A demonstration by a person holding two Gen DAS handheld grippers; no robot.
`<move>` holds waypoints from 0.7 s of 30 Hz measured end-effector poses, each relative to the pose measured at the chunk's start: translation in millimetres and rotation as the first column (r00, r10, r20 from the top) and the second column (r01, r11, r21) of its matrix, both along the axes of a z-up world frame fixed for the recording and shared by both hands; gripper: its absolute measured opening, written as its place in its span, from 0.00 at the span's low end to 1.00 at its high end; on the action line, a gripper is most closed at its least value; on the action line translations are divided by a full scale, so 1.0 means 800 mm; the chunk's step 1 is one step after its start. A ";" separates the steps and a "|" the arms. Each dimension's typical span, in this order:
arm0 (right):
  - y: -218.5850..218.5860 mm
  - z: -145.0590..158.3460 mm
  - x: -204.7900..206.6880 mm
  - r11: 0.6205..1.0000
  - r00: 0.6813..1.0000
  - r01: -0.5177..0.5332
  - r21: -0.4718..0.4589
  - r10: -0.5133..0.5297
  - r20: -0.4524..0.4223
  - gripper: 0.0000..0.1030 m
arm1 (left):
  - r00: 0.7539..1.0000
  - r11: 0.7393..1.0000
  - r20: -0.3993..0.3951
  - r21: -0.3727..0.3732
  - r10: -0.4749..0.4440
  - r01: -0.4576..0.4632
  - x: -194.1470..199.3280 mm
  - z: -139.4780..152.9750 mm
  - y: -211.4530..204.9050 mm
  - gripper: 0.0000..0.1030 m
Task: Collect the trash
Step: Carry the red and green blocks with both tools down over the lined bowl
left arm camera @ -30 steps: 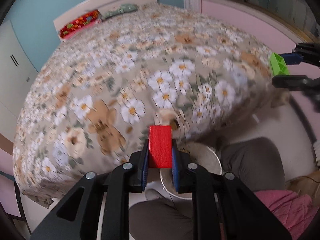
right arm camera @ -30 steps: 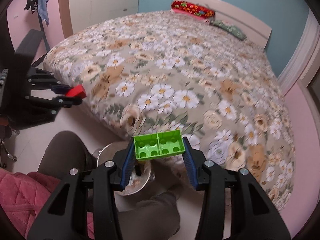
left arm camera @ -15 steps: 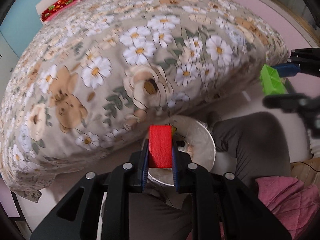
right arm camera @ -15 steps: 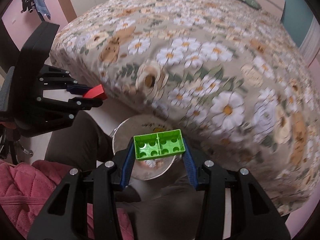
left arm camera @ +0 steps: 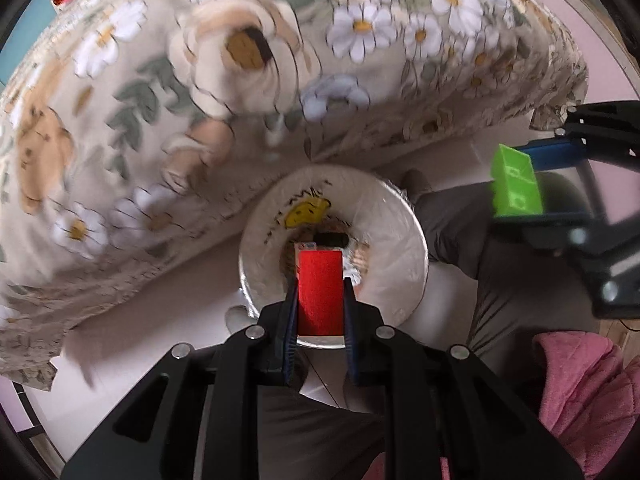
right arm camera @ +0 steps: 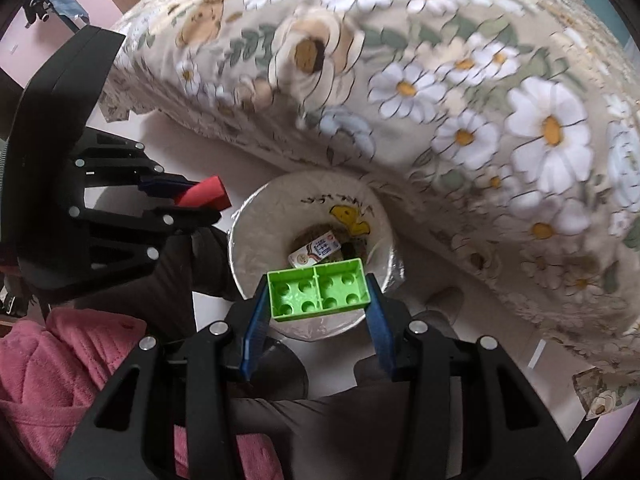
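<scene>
Red block (left arm camera: 320, 292) sits clamped between your left gripper (left arm camera: 320, 308) fingers; the right gripper (right arm camera: 318, 300) pinches a green brick (right arm camera: 318, 290). Both have dropped from bed height and now hang just over the lined bin (left arm camera: 400, 240), so release looks near. Only the right view shows a small carton (right arm camera: 315, 252) inside.

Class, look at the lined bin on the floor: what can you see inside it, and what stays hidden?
Inside the bin lies a small printed carton on dark rubbish. The green brick covers the nearer part.
</scene>
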State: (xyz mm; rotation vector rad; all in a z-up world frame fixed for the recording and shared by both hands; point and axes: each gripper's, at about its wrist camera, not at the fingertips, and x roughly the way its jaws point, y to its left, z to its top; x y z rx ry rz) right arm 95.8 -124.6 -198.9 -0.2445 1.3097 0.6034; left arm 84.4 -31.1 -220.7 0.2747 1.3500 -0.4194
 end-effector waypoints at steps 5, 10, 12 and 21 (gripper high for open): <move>0.011 -0.037 0.006 1.000 0.999 0.003 -0.016 -0.004 -0.051 0.45 | 0.998 1.000 -0.061 0.026 0.001 0.001 0.006 -0.037 0.001 0.21; 0.017 -0.070 0.012 1.000 0.995 0.018 -0.020 -0.020 -0.098 0.45 | 0.995 0.999 -0.101 0.040 0.017 -0.013 0.016 -0.067 0.003 0.21; 0.017 -0.083 0.015 0.999 0.993 0.029 -0.020 -0.031 -0.117 0.45 | 0.992 0.999 -0.120 0.045 0.027 -0.022 0.018 -0.080 0.005 0.21; 0.027 -0.127 0.030 0.998 0.980 0.047 -0.036 -0.054 -0.193 0.45 | 0.983 0.997 -0.173 0.060 0.054 -0.044 0.028 -0.119 0.006 0.21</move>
